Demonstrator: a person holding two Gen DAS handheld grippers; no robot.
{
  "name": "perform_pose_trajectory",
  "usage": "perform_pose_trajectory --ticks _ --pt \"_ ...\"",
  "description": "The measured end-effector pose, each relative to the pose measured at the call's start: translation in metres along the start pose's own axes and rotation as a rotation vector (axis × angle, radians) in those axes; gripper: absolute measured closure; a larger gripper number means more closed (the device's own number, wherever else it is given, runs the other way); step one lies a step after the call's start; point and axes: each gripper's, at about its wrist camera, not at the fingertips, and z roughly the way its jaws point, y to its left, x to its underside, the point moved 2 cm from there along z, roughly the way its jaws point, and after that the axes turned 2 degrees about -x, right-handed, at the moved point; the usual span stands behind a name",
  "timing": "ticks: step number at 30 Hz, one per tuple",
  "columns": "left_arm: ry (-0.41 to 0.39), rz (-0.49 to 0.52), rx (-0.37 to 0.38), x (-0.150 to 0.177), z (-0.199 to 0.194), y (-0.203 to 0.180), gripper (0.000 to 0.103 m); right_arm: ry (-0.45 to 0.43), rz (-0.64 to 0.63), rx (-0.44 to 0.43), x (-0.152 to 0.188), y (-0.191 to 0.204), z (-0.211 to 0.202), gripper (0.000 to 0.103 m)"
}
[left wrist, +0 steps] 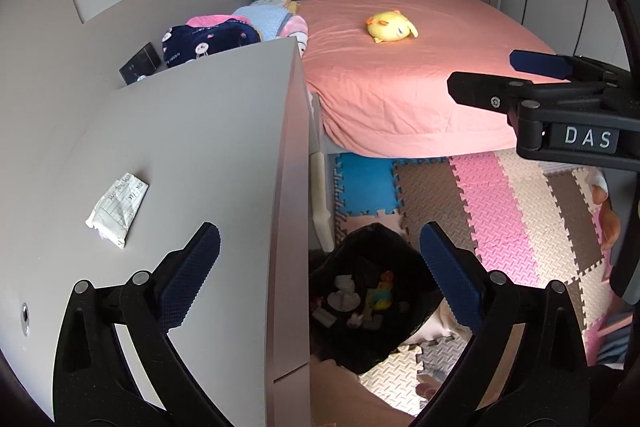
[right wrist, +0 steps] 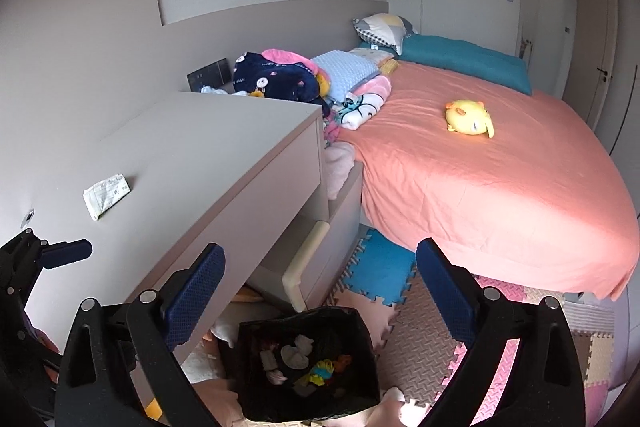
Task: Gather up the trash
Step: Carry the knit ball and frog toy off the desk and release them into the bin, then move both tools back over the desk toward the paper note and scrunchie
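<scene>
The crumpled paper scrap [left wrist: 117, 209] lies flat on the grey table [left wrist: 192, 131] at the left of the left wrist view, alone and well clear of the table's edge; in the right wrist view it sits at the left middle of the frame [right wrist: 107, 195]. It is a folded, creased slip with printed lines and some writing, probably very light and limp, so it would likely slide across the smooth top instead of lifting if pushed from one side. The raised, wrinkled lower end looks the best place to pinch, with one pad each side of the fold.

The left gripper [left wrist: 316, 279] has its jaws spread wide with nothing between them, the paper up and to the left of its left pad. The right gripper [right wrist: 320, 291] is likewise released and empty, hanging over the black-lined trash bin [right wrist: 308, 363] at the bottom centre, which stands on the foam floor mats [right wrist: 420, 359] beside the table and already holds tissue wads and coloured scraps. Behind, the bed [right wrist: 480, 187] carries a yellow plush toy [right wrist: 470, 117].
</scene>
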Motion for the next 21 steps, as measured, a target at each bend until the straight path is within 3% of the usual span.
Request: perform_pose_trajectory --ticks 21 --pt "0.021 -0.046 -0.021 0.011 0.001 0.025 0.006 0.019 -0.027 -0.045 -0.004 0.028 0.018 0.007"
